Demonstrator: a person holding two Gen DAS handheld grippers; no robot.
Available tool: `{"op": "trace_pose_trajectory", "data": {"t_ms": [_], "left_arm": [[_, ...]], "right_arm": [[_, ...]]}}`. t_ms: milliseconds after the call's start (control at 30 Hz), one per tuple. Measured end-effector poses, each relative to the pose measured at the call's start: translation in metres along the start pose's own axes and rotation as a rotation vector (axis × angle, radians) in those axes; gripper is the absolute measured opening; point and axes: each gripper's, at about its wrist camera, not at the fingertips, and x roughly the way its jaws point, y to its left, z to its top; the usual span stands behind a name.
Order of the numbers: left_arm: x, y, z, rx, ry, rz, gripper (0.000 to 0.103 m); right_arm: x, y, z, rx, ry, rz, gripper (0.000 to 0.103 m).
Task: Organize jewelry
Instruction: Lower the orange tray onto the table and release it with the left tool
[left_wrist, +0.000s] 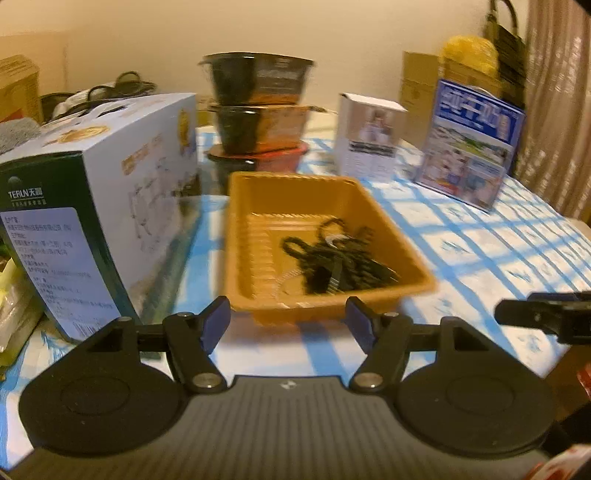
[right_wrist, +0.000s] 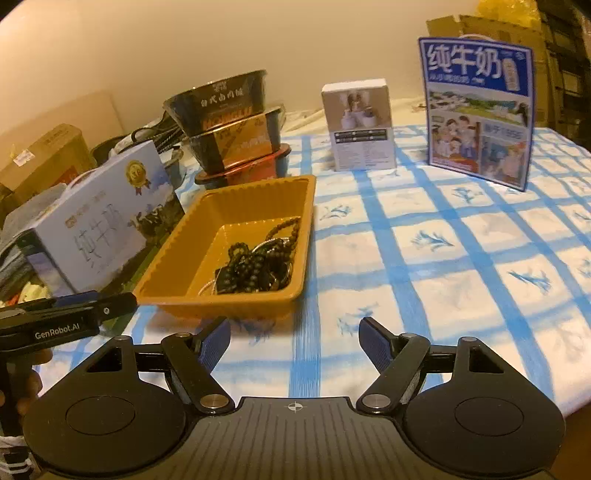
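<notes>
— Ahead of my left claw (left_wrist: 286, 323)?
— Beaded jewelry (left_wrist: 332, 258) heaped in the orange tray (left_wrist: 243, 221), just beyond my spread, empty fingers.
— Right claw (right_wrist: 294, 341)?
— Wide, empty, tray ahead-left.

Table (right_wrist: 443, 258) under a blue-and-white checked cloth, carrying boxes and tubs.
An orange ribbed plastic tray (right_wrist: 184, 243) is sitting near the front edge; a long white-and-green milk carton box (right_wrist: 103, 229) is lying just beside it. Behind, a stack of black-and-gold plastic bowls (right_wrist: 232, 125) is standing; a small white cardboard box (right_wrist: 360, 125) and an upright blue milk carton (right_wrist: 480, 114) are standing well apart.
</notes>
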Motion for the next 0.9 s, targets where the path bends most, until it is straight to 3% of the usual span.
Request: {"op": "trace_pose_trajectory", "data": {"t_ms": [200, 400, 567, 900], "left_arm": [[-0.027, -0.029, -0.013, 0.018, 0.08, -0.097, 0.067], [-0.041, -0.052, -0.025, 0.062, 0.109, -0.158, 0.067], [-0.046, -0.069, -0.032, 0.081, 0.136, -0.202, 0.067], [-0.046, -0.088, -0.04, 0.118, 0.163, -0.217, 0.067]], "right_arm": [[-0.045, -0.001, -0.018, 0.063, 0.002, -0.015, 0.076], [-0.072, -0.005, -0.038, 0.073, 0.022, -0.064, 0.076], [-0.079, -0.013, -0.049, 0.072, 0.044, -0.109, 0.076], [-0.073, -0.022, -0.059, 0.066, 0.064, -0.121, 0.076]]}}
